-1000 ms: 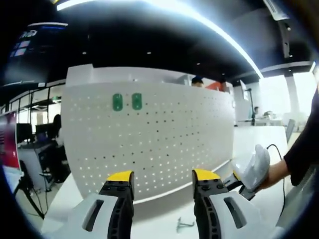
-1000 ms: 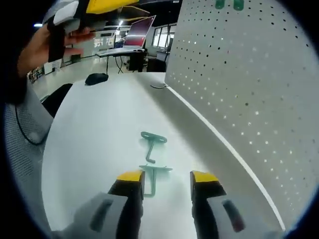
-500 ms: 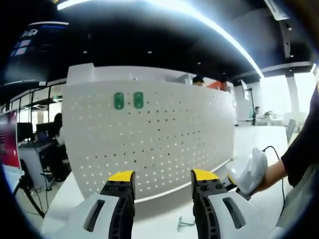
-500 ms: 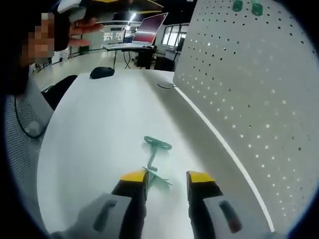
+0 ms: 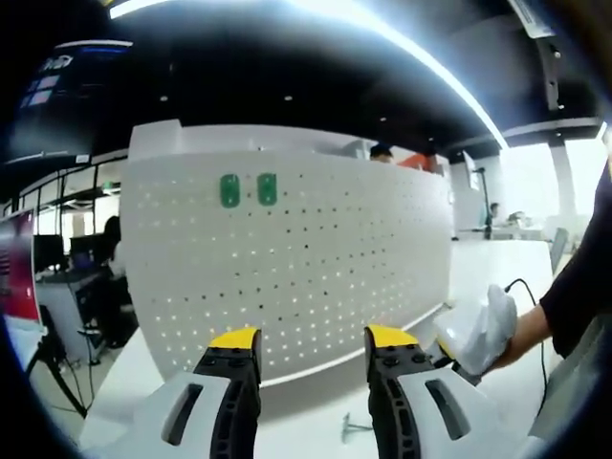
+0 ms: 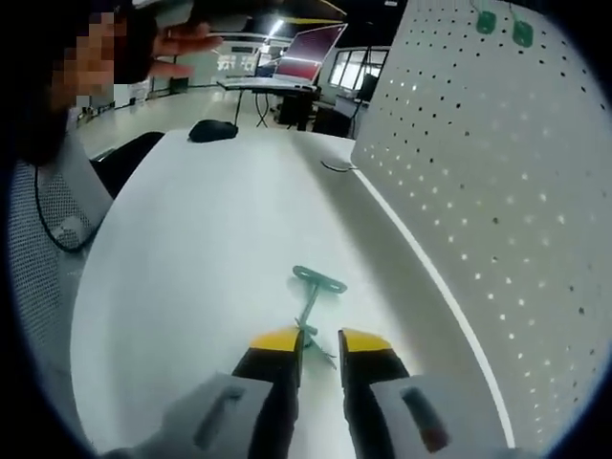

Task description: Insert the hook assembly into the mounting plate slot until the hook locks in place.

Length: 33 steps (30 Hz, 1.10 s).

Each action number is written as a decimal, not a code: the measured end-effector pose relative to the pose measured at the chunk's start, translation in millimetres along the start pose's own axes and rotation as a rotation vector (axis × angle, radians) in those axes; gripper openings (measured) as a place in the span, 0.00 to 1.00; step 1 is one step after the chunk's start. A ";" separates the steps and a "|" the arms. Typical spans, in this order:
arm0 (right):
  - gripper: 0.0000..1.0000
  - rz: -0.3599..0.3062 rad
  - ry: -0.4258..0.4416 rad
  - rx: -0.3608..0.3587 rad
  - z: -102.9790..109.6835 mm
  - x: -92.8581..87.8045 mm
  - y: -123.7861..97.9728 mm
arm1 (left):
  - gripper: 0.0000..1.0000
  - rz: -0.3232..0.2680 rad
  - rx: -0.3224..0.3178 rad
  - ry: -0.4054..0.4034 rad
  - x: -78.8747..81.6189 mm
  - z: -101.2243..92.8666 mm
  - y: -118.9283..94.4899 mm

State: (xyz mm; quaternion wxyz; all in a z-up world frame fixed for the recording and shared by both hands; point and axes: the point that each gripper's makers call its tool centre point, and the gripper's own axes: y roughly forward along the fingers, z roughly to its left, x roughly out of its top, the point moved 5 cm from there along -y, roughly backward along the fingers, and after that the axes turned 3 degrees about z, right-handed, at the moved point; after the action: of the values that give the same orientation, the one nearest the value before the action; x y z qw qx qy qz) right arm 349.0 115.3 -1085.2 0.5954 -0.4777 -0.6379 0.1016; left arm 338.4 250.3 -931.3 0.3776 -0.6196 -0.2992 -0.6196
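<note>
A white pegboard (image 5: 287,258) stands upright on the white table, with two green mounting plates (image 5: 248,189) side by side near its top left. My left gripper (image 5: 312,339) hangs open in front of it, nothing between its fingers. The green hook assembly (image 6: 314,292) lies on the table (image 6: 191,249), its ring end pointing away. My right gripper (image 6: 320,342) has its jaws drawn close around the hook's near end. The pegboard (image 6: 478,191) rises on the right, the green plates (image 6: 504,27) at its top. The right gripper (image 5: 478,335) also appears low on the right, in a hand.
A black mouse (image 6: 212,130) and a thin cable (image 6: 335,165) lie on the far part of the table. A grey mesh chair (image 6: 48,239) stands at its left edge. A hand (image 6: 182,40) shows at the top. Desks and screens (image 6: 311,43) stand behind.
My right gripper has moved forward over the hook's near end and its jaws have narrowed around it. The left gripper has barely shifted and stays open.
</note>
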 end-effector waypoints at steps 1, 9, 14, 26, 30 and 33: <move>0.09 0.002 -0.007 0.002 0.3 -0.3 0.1 | 0.44 0.000 0.000 0.000 0.1 0.0 0.0; 0.01 0.002 0.004 0.008 0.6 -1.4 -1.5 | 0.43 0.000 -0.002 0.002 0.6 -0.5 -0.4; 0.02 0.000 0.011 0.011 2.2 0.0 -2.6 | 0.43 0.000 -0.003 0.001 0.5 -0.4 -0.4; 0.00 0.016 -0.029 0.008 2.2 0.5 0.4 | 0.42 0.000 -0.001 0.000 0.5 0.5 -0.5; 0.00 0.018 -0.025 0.004 0.7 0.0 -1.3 | 0.42 -0.001 -0.002 0.001 0.8 0.4 -0.4; 0.00 0.012 -0.014 -0.004 -1.8 0.5 -3.7 | 0.42 -0.001 -0.005 0.002 0.8 -0.4 -0.1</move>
State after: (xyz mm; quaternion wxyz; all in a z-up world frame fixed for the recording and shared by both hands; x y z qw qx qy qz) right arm 348.8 113.0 -1081.7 0.5892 -0.4822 -0.6394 0.1072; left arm 338.2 250.0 -930.6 0.3762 -0.6197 -0.2973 -0.6213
